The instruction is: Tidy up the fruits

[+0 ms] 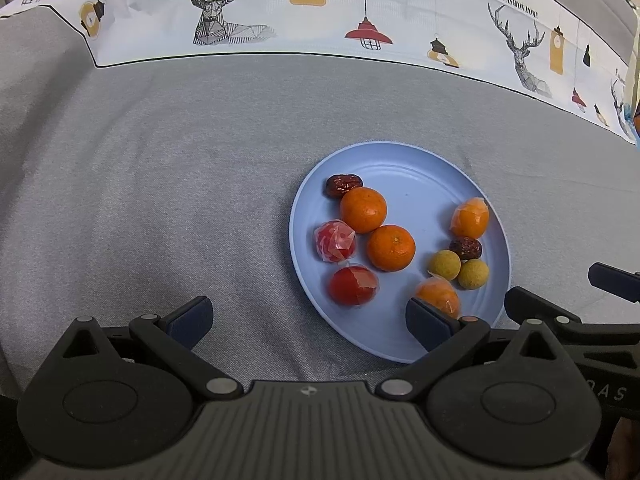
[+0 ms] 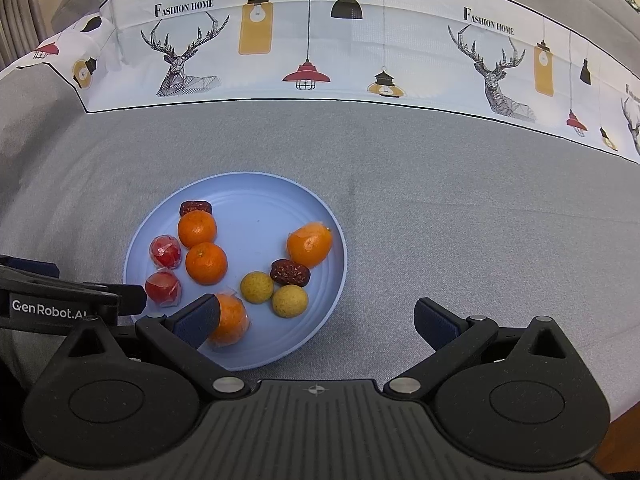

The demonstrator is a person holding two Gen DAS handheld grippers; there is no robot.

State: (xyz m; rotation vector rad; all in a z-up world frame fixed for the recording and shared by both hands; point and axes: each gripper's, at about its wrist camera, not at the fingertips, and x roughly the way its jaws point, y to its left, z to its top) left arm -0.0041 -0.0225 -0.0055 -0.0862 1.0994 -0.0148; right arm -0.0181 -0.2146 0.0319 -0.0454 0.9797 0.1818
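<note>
A light blue plate (image 1: 412,168) (image 2: 256,188) on grey cloth holds the fruit: two bare oranges (image 1: 363,209) (image 2: 206,263), two wrapped oranges (image 1: 471,218) (image 2: 310,244), two wrapped red fruits (image 1: 335,241) (image 2: 165,251), two yellow-green round fruits (image 1: 444,265) (image 2: 290,300) and two dark red dates (image 1: 343,185) (image 2: 290,272). My left gripper (image 1: 310,322) is open and empty at the plate's near left edge. My right gripper (image 2: 318,320) is open and empty at the plate's near right edge. A wrapped orange (image 1: 438,295) (image 2: 230,318) lies beside each view's inner finger.
The grey cloth (image 1: 140,200) (image 2: 480,220) covers the table. A white printed band with deer and lamps (image 1: 280,12) (image 2: 320,48) runs along the far side. The left gripper body (image 2: 60,304) shows in the right wrist view; the right gripper's fingers (image 1: 612,280) in the left.
</note>
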